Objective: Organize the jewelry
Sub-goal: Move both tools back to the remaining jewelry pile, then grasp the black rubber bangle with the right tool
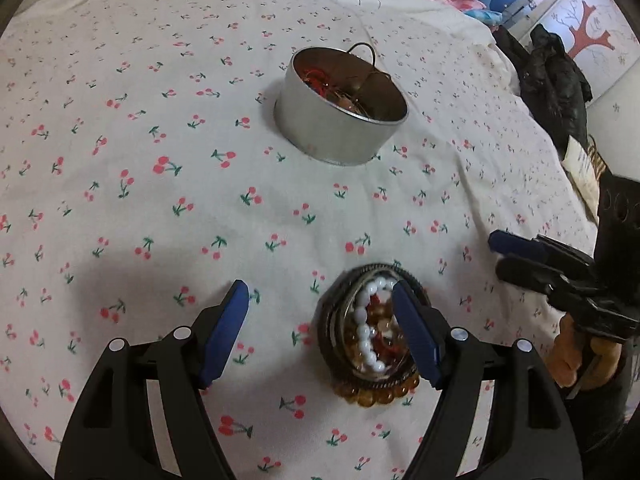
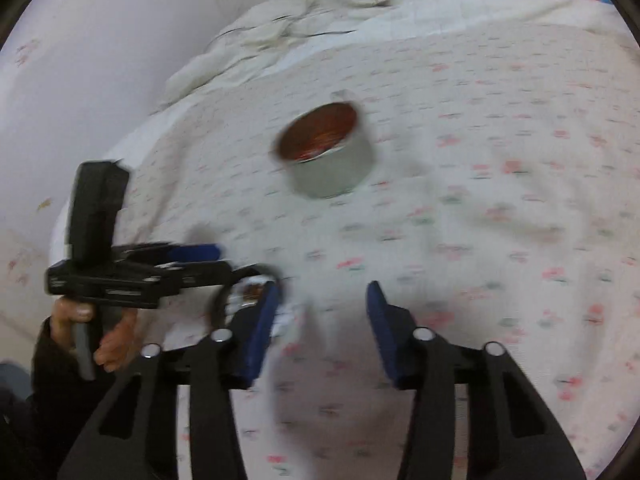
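Left claw open, poised over bracelet pile at lower centre, on the bed. Right claw open, empty. Risk: snagging cherry-print sheet, scattering beads short of tin.

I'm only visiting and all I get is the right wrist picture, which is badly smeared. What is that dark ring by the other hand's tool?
Observer: It is a pile of bracelets made up of white beads, amber beads and dark bangles. It lies on the cherry-print sheet.
Operator: Is that tool gripping it?
Observer: No. The left gripper is open. One finger crosses over the pile and the other stands over bare sheet.
Operator: What is in the tin?
Observer: The tin holds red cord and some metal pieces, and a wire hoop sticks up at its far rim.
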Demonstrator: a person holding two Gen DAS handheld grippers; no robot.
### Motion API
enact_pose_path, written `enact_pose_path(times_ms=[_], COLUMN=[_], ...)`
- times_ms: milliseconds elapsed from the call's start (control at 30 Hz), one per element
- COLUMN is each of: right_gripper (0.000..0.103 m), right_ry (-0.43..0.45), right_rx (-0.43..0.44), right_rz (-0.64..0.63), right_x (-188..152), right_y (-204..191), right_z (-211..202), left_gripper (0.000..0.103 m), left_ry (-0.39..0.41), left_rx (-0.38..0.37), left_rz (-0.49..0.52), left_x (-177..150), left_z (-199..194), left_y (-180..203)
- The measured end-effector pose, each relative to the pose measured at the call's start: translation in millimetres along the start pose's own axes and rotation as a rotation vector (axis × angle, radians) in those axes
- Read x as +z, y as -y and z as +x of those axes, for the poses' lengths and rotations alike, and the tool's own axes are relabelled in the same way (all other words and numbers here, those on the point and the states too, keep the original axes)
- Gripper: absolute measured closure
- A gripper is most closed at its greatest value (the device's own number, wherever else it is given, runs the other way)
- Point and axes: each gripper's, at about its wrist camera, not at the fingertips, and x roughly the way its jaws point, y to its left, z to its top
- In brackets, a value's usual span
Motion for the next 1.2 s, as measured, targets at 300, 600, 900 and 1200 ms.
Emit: enact_pose_path(times_ms=[300,600,900,1200], right_gripper=[0.086,0.086,0.095,0.056], right_ry=[-0.122,-0.111,-0.09,-0.137], right_rx=[0.096,0.075,0.188,0.076], right_rz=[-0.058,0.019,-0.062,-0.037], right_x=[-10.2,-1.5,1.0,-1.2], right_y=[-36.2,-20.6,-39.3,-31.6], right_z=[49.5,55.4,46.2,55.2], left_gripper=[0.032,0.032,0.032,0.021], left_ry=[0.03,0.024,0.027,-0.084], left_rx=[0.007,0.023,0.021,0.005], left_rz=[-0.184,-0.145,-0.167,-0.073], left_x=[6.9,8.8,9.6,1.6], left_z=[-7.3,-5.2,-6.9,12.3], left_y=[-38.7,-27.0,-32.9,-14.7])
